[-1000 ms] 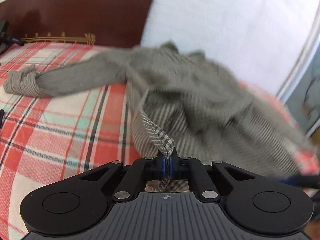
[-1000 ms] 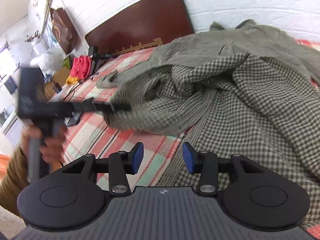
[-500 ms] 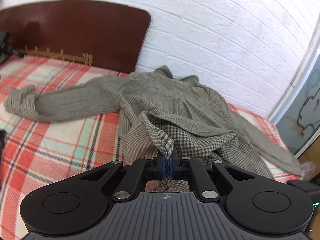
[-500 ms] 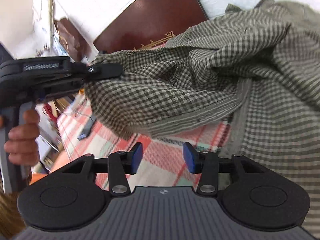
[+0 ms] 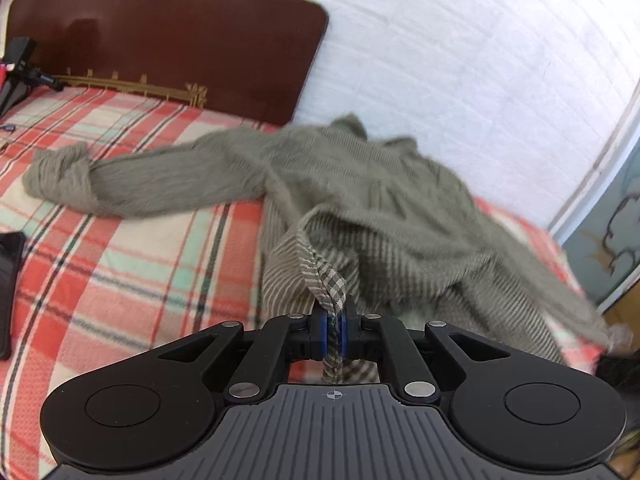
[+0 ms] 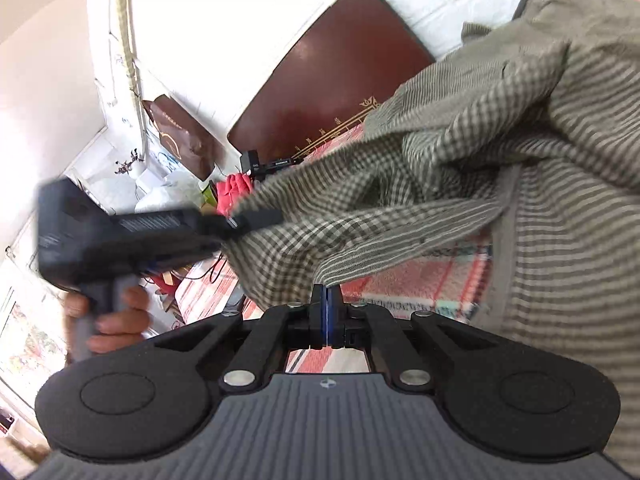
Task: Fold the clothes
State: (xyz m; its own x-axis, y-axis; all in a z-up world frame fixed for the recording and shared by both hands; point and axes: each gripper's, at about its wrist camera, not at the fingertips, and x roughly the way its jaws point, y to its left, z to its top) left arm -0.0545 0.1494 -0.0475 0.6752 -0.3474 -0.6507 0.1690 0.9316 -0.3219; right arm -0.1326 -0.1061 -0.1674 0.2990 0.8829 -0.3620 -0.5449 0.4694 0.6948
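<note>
Two tools are working on one shirt [image 5: 360, 184], and the shirt is lying on the bed [image 5: 120, 260] with its collar up by the wall. One sleeve is stretching out to the left and the other is trailing off to the right, so the long way of the shirt is running from the tools up to the collar.

The left tool [image 5: 334, 328] is pinching the bottom edge of the shirt. Its jaws have just been opening a little, but the cloth is sitting between the blue pads.

The right tool [image 6: 326, 308] is pressed together. Its jaws have just been closing, and the shirt's edge is hanging right at their tip. I cannot tell if any cloth is caught in there.

From the right side, the left tool [image 6: 256, 216] is showing up to the left and a bit higher, with a hand [image 6: 108, 316] gripping its handle. The bottom edge is running from one tool to the other.

I think the next move is carrying that edge away from the person, up toward the collar. The right tool is needing a sure hold first.
</note>
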